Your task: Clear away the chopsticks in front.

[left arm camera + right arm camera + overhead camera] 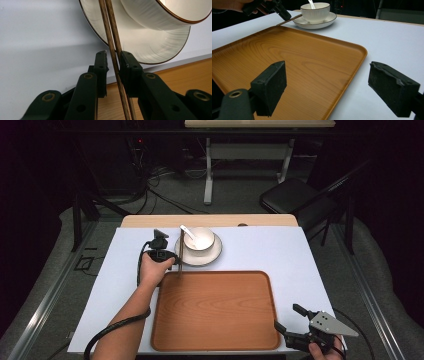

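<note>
Right gripper (290, 318) agape, left gripper (113, 62) pinching chopsticks (110, 30)

From the high view I see the desk (280, 255) brightly lit from above while the room around it falls nearly black. The picture is soft and low in detail. In the left gripper view the saucer (150, 47) shows streaky glare and the near jaws blur. My right gripper view is sharper, with sheen on the tray (294, 62).

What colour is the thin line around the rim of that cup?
Brown, on a white cup; the left gripper view shows it best.
</note>
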The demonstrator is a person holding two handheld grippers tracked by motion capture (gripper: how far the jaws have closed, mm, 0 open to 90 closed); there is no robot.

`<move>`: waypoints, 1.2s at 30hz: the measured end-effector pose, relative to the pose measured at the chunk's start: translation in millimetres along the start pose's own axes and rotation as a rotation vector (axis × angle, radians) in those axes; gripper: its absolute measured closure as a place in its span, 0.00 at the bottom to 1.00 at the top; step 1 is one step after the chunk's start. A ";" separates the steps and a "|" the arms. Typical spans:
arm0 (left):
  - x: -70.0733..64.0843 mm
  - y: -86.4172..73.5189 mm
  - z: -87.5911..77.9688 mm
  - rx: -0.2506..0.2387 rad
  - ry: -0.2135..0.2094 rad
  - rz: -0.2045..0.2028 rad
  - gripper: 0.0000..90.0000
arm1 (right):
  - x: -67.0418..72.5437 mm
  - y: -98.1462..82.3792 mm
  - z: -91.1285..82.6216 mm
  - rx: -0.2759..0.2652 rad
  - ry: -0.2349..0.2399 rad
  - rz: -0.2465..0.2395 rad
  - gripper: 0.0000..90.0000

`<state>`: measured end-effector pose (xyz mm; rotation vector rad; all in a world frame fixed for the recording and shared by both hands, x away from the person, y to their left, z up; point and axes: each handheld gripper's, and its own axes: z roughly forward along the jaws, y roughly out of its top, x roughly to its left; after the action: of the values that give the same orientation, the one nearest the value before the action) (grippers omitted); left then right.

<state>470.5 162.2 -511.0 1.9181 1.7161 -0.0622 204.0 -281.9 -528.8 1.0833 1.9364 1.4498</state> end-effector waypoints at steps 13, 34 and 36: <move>1.0 4.0 4.1 0.068 0.002 -0.068 0.91 | -0.8 -0.2 -1.0 -0.006 -0.002 0.003 0.16; 18.3 2.9 -6.4 0.055 -0.078 -0.200 0.96 | -1.3 -0.3 -0.9 -0.004 -0.002 0.005 0.16; 21.5 0.8 -9.5 0.052 -0.090 -0.216 0.96 | -1.2 -0.3 -0.9 -0.005 -0.003 0.006 0.16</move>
<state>472.0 185.7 -511.1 1.7309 1.8700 -0.2718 203.9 -283.4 -528.8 1.0891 1.9287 1.4545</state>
